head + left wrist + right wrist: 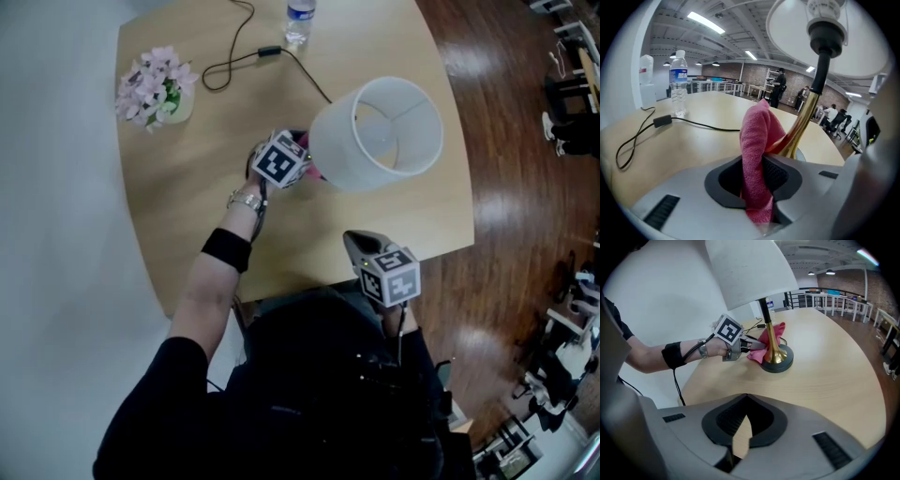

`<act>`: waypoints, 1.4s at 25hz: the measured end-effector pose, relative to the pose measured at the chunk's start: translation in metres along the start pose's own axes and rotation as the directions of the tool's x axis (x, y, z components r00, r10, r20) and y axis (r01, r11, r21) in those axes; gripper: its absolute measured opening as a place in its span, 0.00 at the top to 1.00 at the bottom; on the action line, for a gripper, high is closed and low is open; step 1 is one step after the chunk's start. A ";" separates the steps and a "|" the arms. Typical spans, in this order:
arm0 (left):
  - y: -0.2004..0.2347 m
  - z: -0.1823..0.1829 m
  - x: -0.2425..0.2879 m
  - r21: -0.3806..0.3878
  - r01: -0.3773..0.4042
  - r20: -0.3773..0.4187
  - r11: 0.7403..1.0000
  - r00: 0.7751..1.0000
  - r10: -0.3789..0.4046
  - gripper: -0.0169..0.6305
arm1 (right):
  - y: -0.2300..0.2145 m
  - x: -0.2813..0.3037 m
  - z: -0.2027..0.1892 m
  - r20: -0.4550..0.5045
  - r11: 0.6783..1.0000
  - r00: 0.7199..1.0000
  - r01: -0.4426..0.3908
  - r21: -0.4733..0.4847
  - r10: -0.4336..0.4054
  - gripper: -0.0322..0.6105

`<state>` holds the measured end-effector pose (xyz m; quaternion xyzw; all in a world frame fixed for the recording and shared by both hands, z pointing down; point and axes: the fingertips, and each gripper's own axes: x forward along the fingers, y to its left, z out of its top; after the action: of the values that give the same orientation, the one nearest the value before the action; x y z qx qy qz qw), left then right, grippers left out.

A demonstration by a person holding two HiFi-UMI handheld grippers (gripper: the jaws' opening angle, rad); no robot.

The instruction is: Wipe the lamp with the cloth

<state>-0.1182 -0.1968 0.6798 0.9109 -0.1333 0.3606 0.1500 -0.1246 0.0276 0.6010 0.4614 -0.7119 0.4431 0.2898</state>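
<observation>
A table lamp with a white shade stands on the wooden table; its brass stem rises from a dark round base. My left gripper is shut on a pink cloth, and the cloth lies against the lower stem, just under the shade. From the right gripper view, the left gripper reaches in from the left with the cloth at the stem. My right gripper hovers near the table's front edge, shut and empty, pointing toward the lamp.
A pot of pink flowers sits at the table's far left. A water bottle stands at the back, and the lamp's black cable loops across the tabletop between them. Wooden floor lies beyond the table's right edge.
</observation>
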 end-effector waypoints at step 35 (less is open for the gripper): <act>-0.030 -0.025 -0.014 -0.005 -0.034 -0.041 0.999 0.999 0.034 0.83 | 0.020 -0.010 -0.010 0.021 0.999 1.000 0.003 -0.040 -0.002 0.94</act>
<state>-0.1330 -0.1579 0.6824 0.9004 -0.1467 0.3815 0.1490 -0.1389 0.0448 0.5897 0.4609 -0.7232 0.4235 0.2920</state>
